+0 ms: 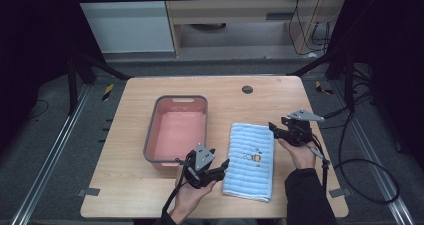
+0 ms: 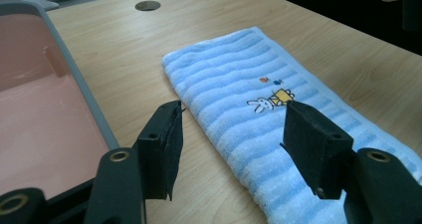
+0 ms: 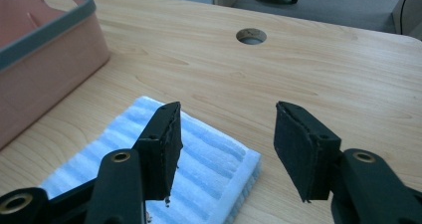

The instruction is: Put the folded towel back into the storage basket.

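A folded light-blue striped towel [image 1: 249,160] with a small rabbit picture lies flat on the wooden table, right of a pink basin [image 1: 177,130] with a grey rim. My left gripper [image 1: 223,168] hovers at the towel's near left edge, jaws open. In the left gripper view that gripper [image 2: 234,119] has the towel [image 2: 239,74] edge below the gap, with nothing pinched. My right gripper [image 1: 274,127] sits at the towel's far right corner. In the right gripper view it [image 3: 227,109] stands open just above that corner of the towel [image 3: 199,159].
The basin [image 2: 74,79] holds nothing and stands close to the left hand. A round cable hole [image 1: 247,89] sits in the table [image 1: 135,185] near its far edge. Cables trail off the table's right side.
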{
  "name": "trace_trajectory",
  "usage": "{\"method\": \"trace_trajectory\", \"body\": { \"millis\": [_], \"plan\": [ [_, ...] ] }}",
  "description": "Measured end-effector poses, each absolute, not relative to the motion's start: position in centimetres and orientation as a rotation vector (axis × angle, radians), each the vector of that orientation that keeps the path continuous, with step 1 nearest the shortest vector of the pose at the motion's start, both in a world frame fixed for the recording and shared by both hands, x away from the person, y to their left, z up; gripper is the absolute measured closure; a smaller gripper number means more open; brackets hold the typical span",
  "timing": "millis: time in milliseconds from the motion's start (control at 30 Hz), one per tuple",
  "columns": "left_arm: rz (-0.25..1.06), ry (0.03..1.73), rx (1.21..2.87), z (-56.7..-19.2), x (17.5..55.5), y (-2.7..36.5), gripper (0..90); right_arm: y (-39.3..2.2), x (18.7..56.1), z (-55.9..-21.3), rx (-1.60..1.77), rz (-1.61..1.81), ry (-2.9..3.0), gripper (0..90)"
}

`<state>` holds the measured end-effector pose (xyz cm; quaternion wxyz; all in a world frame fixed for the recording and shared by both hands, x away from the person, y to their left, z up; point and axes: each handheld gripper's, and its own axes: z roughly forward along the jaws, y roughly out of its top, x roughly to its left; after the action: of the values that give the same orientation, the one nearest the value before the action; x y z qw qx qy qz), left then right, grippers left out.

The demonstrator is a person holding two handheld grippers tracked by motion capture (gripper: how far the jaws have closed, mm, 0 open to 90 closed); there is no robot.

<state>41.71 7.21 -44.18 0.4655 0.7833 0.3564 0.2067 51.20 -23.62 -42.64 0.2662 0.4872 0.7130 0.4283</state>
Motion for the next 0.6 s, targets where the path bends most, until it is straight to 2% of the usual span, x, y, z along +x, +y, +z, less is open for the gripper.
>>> {"method": "trace_trajectory", "body": {
  "millis": [600],
  "plan": [
    [0.473, 0.878, 1.991, -46.9, 41.5, 5.9, 42.4, -23.3, 52.0, -45.6, 1.341, 1.071, 1.991, 46.5]
  ]
}}
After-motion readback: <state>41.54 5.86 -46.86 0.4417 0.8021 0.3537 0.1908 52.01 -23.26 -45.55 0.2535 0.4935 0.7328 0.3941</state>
